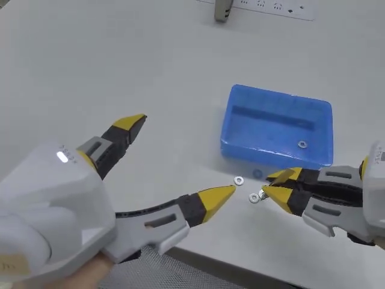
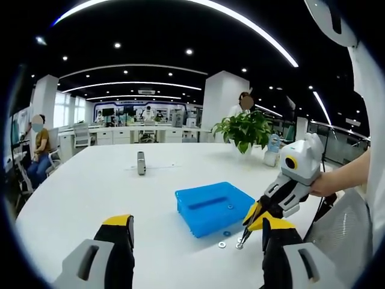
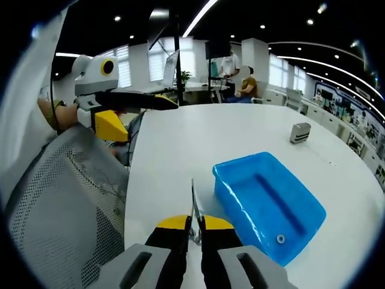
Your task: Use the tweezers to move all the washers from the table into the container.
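Lying on the white tabletop [image 1: 120, 60], just before the near wall of the blue container [image 1: 277, 158], are three washers: a lone washer [image 1: 239, 180] and, beside it, a close pair [image 1: 254, 198]. One more washer [image 1: 302, 144] rests on the container's floor.

The pair sits right at the tip of the right tool [image 1: 266, 184], between it and the container, so the right hand is by far the nearer. From there the carry looks short: forward and up over the wall. That tool's jaws are pinched nearly together on the tweezers [image 3: 194, 201], whose thin blades run straight ahead along the jaws' axis. In the left gripper view the tweezers' point comes down at the pair, but I cannot tell whether it grips a washer.

The left tool [image 1: 180, 156] hangs over the tabletop to the left of the washers, jaws spread wide and holding nothing.
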### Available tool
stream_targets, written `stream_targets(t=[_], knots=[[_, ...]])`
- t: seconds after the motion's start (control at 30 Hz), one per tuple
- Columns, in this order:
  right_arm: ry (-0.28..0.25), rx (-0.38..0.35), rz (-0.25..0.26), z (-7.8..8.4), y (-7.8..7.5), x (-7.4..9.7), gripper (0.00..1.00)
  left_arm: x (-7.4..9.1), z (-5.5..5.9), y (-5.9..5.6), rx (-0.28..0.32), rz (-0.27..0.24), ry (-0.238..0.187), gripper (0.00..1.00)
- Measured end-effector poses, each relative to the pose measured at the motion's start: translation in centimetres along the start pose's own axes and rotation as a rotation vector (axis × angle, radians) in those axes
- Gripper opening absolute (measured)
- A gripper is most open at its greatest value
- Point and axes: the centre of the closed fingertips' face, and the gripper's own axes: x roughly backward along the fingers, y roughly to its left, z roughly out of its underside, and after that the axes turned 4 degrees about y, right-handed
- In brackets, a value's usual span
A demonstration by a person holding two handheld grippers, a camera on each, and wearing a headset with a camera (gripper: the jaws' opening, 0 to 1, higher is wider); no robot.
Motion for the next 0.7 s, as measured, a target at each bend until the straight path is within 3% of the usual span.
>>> stream_targets(t=[0.2,0.3,0.5,0.7], knots=[[-0.021,-0.073,0.008,-0.2,-0.6,0.0,0.02,0.0,0.0,0.1,-0.002,-0.003,0.003,0.89],[-0.074,-0.127,0.01,-1.1,-0.7,0.6,0.02,0.1,-0.1,0.1,0.001,-0.002,-0.004,0.9],[-0.118,-0.13,0.038,-2.9,-1.5,2.5,0.02,0.1,-0.2,0.0,0.005,-0.001,-0.012,0.9],[-0.204,-0.151,0.08,-5.5,-3.4,4.7,0.02,0.2,-0.3,0.1,0.008,-0.005,-0.016,0.89]])
